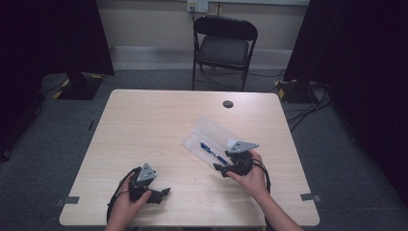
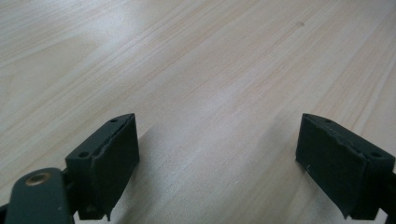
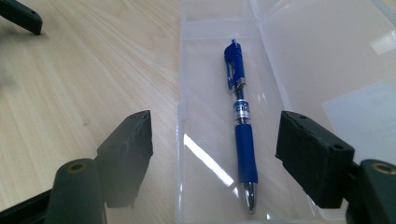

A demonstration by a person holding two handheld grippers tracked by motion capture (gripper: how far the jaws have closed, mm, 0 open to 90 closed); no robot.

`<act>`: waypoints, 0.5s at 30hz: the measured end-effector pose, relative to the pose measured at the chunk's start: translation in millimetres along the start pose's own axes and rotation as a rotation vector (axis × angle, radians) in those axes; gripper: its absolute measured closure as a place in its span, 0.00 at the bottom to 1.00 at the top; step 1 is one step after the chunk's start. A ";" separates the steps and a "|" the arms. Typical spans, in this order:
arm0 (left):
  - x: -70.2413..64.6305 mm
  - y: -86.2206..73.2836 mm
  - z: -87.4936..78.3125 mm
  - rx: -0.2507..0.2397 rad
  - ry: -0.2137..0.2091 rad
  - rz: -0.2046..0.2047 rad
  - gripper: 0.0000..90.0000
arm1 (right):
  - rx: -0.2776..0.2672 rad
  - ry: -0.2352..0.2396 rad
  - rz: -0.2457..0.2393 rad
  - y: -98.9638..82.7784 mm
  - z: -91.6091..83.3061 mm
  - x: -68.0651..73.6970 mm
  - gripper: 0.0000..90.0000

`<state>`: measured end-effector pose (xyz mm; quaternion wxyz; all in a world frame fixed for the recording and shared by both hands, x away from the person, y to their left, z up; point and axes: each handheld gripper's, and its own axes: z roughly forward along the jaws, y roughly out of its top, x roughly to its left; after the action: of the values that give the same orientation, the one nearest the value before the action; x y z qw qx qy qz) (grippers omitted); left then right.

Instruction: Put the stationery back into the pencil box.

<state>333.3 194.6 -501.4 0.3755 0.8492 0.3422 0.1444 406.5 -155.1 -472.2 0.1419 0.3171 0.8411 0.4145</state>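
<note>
One blue pen [image 3: 240, 135] is lying inside a clear plastic case [image 3: 196, 93], which is sitting open on the tabletop [image 1: 144, 125] with its lid [image 3: 327, 56] folded out flat beside the tray. From the right tool's [image 3: 215, 154] own view, the pen is lying lengthwise between the two black jaws, its tip end pointing back toward the tool and its clip end pointing away. The jaws are standing wide, and neither pad is touching the pen or the case walls; the pen is sitting nearer the right-hand jaw than the left-hand one. In the high view, the right tool [image 1: 222, 169] is hovering at the near end of the case, held in the person's right hand [image 1: 250, 175]. The left tool [image 1: 166, 191] is resting well apart from the case, near the tabletop's front edge, its jaws also gaping wide with nothing but bare wood between them.
</note>
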 end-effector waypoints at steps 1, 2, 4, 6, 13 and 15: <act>0.0 0.0 0.0 0.000 0.000 0.000 0.14 | 0.000 0.001 -0.002 0.3 -0.8 0.9 0.28; 0.0 0.0 0.0 0.000 0.000 0.000 0.14 | -0.004 0.004 -0.004 0.9 -1.4 2.2 0.26; 0.1 0.0 0.0 0.000 0.000 0.000 0.14 | -0.007 0.010 -0.001 1.6 -2.7 4.3 0.25; 0.1 0.0 0.0 0.000 0.000 0.000 0.14 | -0.010 0.014 -0.001 1.9 -3.5 5.4 0.24; -0.1 0.0 0.1 -0.001 0.000 0.000 0.14 | -0.010 0.085 -0.001 3.3 -11.4 14.0 0.20; -0.1 0.0 0.1 -0.001 0.000 0.000 0.14 | -0.005 0.088 -0.012 3.2 -12.7 14.9 0.20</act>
<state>333.3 194.4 -501.5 0.3758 0.8491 0.3421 0.1444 390.2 -151.7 -461.5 0.1082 0.2933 0.8474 0.4292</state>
